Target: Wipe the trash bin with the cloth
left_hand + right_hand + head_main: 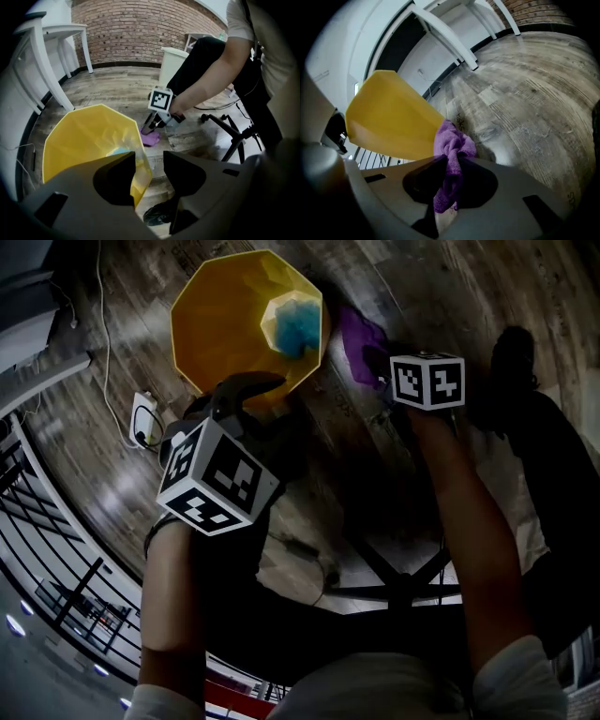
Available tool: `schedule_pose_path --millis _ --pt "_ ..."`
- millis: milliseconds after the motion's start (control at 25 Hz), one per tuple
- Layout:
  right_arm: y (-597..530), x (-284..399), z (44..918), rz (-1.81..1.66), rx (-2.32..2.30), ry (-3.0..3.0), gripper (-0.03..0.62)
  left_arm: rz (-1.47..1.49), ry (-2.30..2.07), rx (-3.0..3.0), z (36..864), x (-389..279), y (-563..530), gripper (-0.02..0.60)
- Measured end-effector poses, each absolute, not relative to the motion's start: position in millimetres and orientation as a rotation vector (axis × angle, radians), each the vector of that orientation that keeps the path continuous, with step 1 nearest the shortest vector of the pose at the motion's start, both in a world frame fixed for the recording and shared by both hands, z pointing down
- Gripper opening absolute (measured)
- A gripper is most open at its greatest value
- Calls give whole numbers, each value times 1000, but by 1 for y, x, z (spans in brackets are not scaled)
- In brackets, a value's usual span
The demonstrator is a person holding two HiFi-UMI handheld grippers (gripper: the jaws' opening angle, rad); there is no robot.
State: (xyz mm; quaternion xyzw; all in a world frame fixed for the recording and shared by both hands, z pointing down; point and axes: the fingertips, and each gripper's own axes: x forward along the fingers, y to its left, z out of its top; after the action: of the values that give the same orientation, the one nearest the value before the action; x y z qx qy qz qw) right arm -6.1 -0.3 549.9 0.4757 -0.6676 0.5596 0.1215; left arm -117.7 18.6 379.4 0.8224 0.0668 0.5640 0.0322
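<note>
The yellow faceted trash bin stands on a grey wood-plank floor with a blue crumpled item inside. The right gripper is clamped on the purple cloth just beside the bin's outer wall, and the left gripper has its jaws apart over the bin's rim, gripping nothing. The room has a red brick wall, white table legs, a white bin and a black chair base.

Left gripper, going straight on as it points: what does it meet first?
Probably the yellow trash bin, its near wall just ahead of the left gripper; depth unclear, otherwise the floor.
</note>
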Motion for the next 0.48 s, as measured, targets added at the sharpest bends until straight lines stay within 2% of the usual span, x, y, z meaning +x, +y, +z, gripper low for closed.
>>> schedule_pose_path --millis 280,400,480 --pt "22 -10 481 2072 1527 -2124 71 1872 159 2433 397 -138 9 169" --pt "25 -10 457 2160 1558 -2203 71 1875 161 2414 402 -137 12 167" --pt "24 -12 444 2182 1557 -2254 71 1875 154 2404 404 -138 11 138"
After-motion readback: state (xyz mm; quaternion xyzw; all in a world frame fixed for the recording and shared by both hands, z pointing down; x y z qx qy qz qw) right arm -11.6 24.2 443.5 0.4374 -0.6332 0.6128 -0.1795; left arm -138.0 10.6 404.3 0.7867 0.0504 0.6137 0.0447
